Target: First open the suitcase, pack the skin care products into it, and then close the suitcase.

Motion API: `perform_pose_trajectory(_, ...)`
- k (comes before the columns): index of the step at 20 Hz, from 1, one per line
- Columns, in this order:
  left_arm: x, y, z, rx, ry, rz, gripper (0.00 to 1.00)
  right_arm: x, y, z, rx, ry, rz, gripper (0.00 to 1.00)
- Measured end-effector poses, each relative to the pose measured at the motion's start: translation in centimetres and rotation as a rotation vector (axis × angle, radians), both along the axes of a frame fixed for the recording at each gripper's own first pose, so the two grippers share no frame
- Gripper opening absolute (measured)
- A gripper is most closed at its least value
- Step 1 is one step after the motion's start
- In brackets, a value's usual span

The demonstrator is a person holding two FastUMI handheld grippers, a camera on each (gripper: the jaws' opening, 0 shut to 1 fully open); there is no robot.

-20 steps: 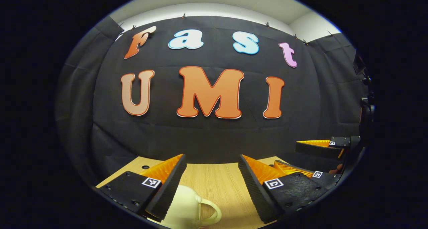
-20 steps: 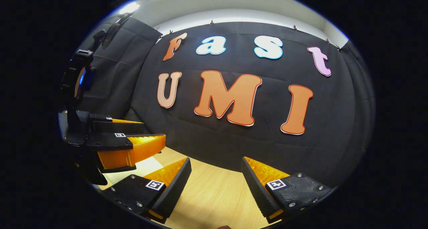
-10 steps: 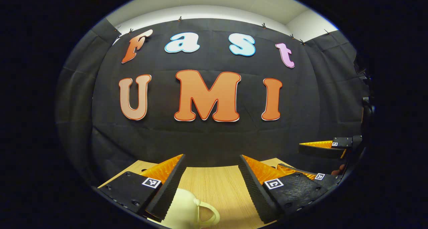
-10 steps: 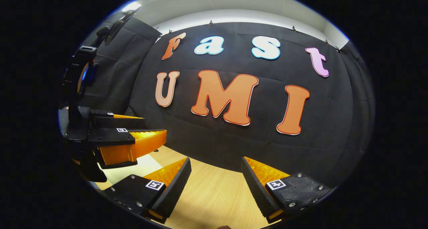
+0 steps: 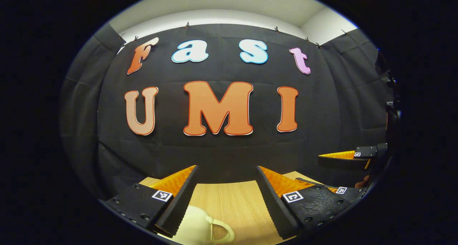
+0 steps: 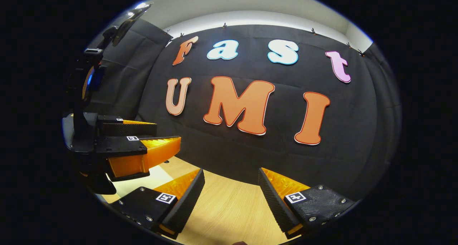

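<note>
Although the task names a suitcase and skin care products, I cannot find either of them from where the two cameras look, so I cannot tell where they are; I judge they lie below or nearer to the person than the part of the wooden table that is seen.

The left gripper has its jaws well apart and holds nothing. The right gripper is the same, jaws spread and empty above the bare wood. In the right gripper view the left gripper appears again at the left side, raised over the table.

For handling I can only guess. A suitcase lid is probably stiff and a little heavy, so it is better taken at its front edge or at the zipper pull. Skin care bottles are likely light, smooth and slippery, so a grasp across the middle of the body seems safest.

The count: two grippers, one table, and one cream-white mug with a handle, standing just under the left gripper's left finger.
</note>
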State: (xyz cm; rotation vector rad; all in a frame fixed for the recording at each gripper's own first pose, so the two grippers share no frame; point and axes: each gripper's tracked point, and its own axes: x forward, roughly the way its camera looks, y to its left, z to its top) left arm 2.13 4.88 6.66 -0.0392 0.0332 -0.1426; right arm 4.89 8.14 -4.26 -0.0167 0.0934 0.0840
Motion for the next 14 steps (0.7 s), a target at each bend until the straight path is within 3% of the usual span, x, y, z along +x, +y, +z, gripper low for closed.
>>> perform_pose_trajectory(3, 0.2, 0.0, -0.2, -0.009, 0.004, -0.001, 0.96, -0.2, -0.1, -0.3, -0.003, 0.006, -0.006, 0.92)
perform_pose_trajectory(4, 0.2, 0.2, -0.4, -0.009, 0.008, 0.001, 0.93, 0.1, -0.2, -0.3, 0.001, 0.009, -0.008, 0.96)
perform_pose_trajectory(14, 0.8, 0.5, -1.1, -0.005, 0.028, 0.015, 0.96, 0.1, -0.5, -0.8, 0.011, 0.021, -0.008, 0.96)
